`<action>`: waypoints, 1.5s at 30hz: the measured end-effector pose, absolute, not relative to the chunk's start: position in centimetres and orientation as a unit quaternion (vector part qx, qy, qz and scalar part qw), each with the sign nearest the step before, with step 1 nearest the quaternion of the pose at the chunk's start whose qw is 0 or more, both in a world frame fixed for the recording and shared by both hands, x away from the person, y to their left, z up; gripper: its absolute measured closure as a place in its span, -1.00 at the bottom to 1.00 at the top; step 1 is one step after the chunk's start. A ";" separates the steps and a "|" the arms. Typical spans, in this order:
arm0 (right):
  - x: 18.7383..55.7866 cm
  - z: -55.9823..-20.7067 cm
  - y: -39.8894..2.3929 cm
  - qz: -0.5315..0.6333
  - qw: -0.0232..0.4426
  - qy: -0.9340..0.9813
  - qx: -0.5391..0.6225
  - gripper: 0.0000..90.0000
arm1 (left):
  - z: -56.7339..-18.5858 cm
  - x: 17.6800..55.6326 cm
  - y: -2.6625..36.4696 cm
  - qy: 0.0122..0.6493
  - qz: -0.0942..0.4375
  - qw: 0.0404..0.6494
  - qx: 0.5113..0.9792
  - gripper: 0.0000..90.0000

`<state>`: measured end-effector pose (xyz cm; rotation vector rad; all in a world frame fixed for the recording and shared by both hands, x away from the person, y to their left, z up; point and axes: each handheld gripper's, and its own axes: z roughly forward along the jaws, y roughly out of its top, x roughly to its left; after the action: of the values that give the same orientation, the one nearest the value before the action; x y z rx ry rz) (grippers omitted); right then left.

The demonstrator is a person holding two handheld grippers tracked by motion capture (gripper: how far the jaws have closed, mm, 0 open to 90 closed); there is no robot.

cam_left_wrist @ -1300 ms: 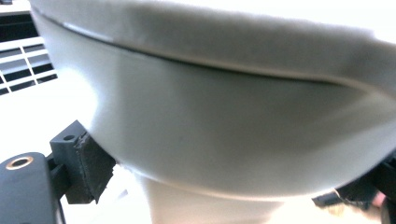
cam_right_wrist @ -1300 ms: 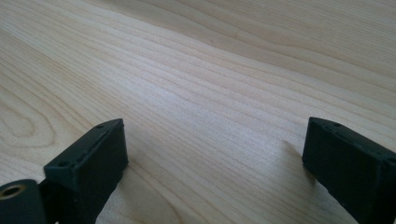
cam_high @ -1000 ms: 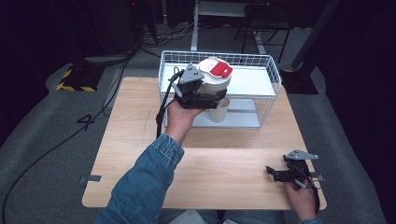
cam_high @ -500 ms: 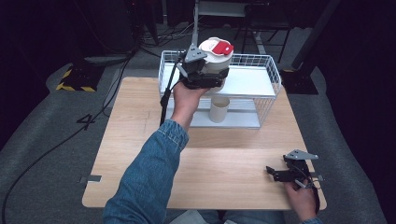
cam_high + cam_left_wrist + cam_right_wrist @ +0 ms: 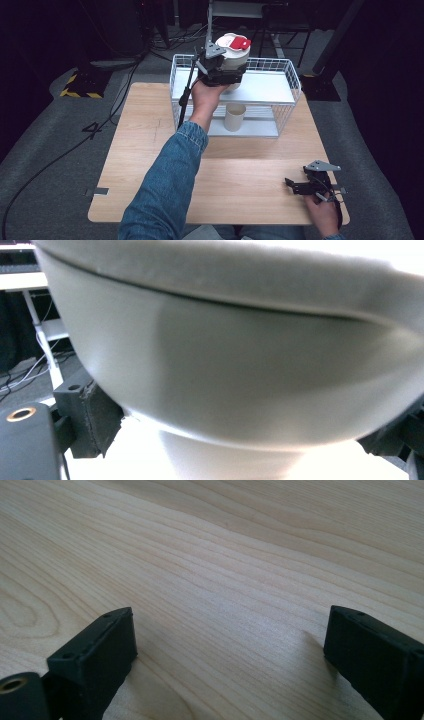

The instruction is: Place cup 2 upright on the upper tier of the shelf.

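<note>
Two grippers are working at a wooden table (image 5: 150,150). No words or brand names are showing clearly enough to read; a red label (image 5: 240,43) is sitting on top of the white tub (image 5: 231,52), but any writing on it is too small to make out.

In the high view, the left gripper (image 5: 220,70) is holding the white tub up high, above the top shelf of the white wire rack (image 5: 285,85) at the far side of the table. The left arm in a blue denim sleeve (image 5: 165,190) is reaching far forward and stretching out long. In the left gripper view, the tub's round grey-white side (image 5: 225,365) is sitting very close, with a black jaw pressing on each side of it.

A small beige cup (image 5: 234,117) is standing on the rack's lower shelf, below the tub.

Near the front right corner of the table, the right gripper (image 5: 296,186) is resting low in the person's hand. In the right gripper view (image 5: 227,665), its jaws are standing wide apart with just bare wood between them.
</note>
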<state>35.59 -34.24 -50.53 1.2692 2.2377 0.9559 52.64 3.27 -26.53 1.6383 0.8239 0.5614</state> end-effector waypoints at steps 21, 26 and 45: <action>35.6 -50.5 -34.2 0.341 0.198 0.799 0.453 -0.85 | -28.4 54.4 2.0 0.391 0.246 0.554 0.693 -0.75; 35.6 -50.5 -34.2 0.341 0.198 0.799 0.453 -0.85 | -28.7 54.5 1.6 0.390 0.246 0.548 0.698 -0.75; 35.6 -50.5 -34.2 0.341 0.198 0.800 0.453 -0.85 | -28.9 54.8 1.3 0.388 0.252 0.549 0.696 -0.77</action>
<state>35.58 -34.24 -50.52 1.2675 2.2390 0.9535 54.83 1.29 -28.94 1.6488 0.9196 0.5958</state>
